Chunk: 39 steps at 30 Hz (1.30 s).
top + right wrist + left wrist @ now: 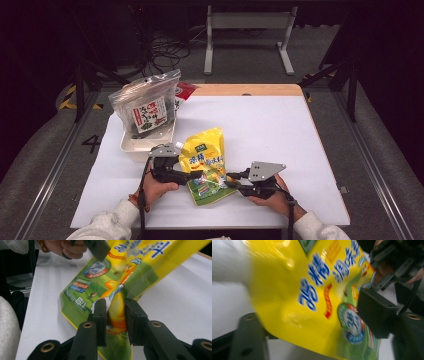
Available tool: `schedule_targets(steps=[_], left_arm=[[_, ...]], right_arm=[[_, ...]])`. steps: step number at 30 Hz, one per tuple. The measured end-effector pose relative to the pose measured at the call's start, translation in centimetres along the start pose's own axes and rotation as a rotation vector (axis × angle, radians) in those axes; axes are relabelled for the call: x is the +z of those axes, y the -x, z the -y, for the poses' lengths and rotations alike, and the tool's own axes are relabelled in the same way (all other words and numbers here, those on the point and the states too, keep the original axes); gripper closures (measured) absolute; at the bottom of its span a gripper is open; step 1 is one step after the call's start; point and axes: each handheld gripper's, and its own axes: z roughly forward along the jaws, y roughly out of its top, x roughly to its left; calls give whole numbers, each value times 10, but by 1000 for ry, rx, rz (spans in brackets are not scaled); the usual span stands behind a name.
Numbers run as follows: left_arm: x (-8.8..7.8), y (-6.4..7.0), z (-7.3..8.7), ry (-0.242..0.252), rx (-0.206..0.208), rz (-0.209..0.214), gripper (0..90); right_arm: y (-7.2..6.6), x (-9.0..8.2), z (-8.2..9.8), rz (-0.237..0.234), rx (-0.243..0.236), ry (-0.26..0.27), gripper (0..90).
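1. The right gripper (113, 322) pinches an edge fold of the yellow pouch (206, 162); in its own view the two black pads press a ridge of the film between them, so this grip looks firm.
2. The left gripper (317, 327) straddles the pouch from the other side: one jaw lies over the printed face, the other sits beneath. That view is blurred, so I cannot tell whether the pads actually press the film or just bracket it.
3. The pouch sits near the front edge of the white table (280, 130), between the two hands, its spouted top raised towards the back and its green lower end resting on or just above the surface.
4. Behind it, near the left gripper, a white tray (131, 146) holds a clear bag of dark snacks (146, 107) leaning upright, with a red packet (185, 90) behind that.
5. Risks, as I judge them:
   - If the left jaws are not truly clamped, the glossy film could slide out when lifted, leaving the pouch swinging from the right pinch alone.
   - That pinch holds only a thin fold, which may slip or crease under the contents' weight.
   - Moving the pouch towards the tray could knock the leaning bag over.
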Motion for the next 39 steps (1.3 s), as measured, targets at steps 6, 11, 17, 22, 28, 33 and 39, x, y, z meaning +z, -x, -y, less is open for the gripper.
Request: schedule_targets(steps=[6, 11, 17, 22, 28, 33, 39], left_arm=[[-15, 6, -7, 57, 112, 1, 653], [-18, 10, -10, 78, 129, -16, 722], [-25, 24, -20, 99, 200, 21, 857], [-32, 25, -22, 95, 206, 21, 868], [-47, 21, -25, 112, 214, -9, 869], [-62, 22, -29, 123, 230, -35, 869], [-79, 22, -34, 117, 274, -50, 870]], right_arm=[[2, 5, -4, 37, 15, -14, 715], [1, 10, -11, 58, 13, 1, 719], [2, 12, -17, 102, 35, 27, 706], [1, 10, -20, 105, 61, 43, 573], [7, -4, -18, 135, 118, 38, 415], [9, -10, -14, 157, 132, -1, 349], [11, -16, -9, 187, 128, -48, 311]])
